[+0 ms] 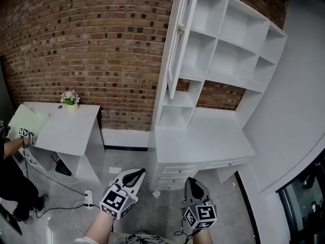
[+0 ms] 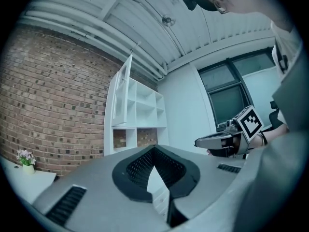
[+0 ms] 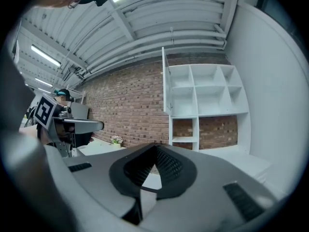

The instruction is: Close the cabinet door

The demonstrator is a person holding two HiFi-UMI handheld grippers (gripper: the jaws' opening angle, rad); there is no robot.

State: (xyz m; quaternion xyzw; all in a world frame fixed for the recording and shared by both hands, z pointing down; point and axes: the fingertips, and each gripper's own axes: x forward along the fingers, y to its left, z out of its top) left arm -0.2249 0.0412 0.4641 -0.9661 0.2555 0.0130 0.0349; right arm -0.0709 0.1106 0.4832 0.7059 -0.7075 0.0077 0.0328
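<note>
Cabinet door [image 1: 175, 44] stands swung open at the upper left of the white shelf unit [image 1: 238, 55], above the worktop [image 1: 203, 136]. I judge it light, rigid and hinged, so I push its flat face near the handle [image 1: 180, 30]. The left claw [image 1: 140, 171] and the right claw [image 1: 192, 180] are closed and empty, well apart from it.

— What runs along the back?
— A brick wall [image 1: 101, 44], dark red, with a white skirting at its foot.
— And on the left?
— A low white table [image 1: 66, 128] stands against it, with a small potted plant [image 1: 70, 98] at its back edge. A person [image 1: 11, 182] in dark clothes is at the table's left end, half cut off.
— Anything on the floor?
— A white power strip [image 1: 89, 198] lies near the table, with cables [image 1: 61, 183] trailing from it across the grey floor [image 1: 127, 159].
</note>
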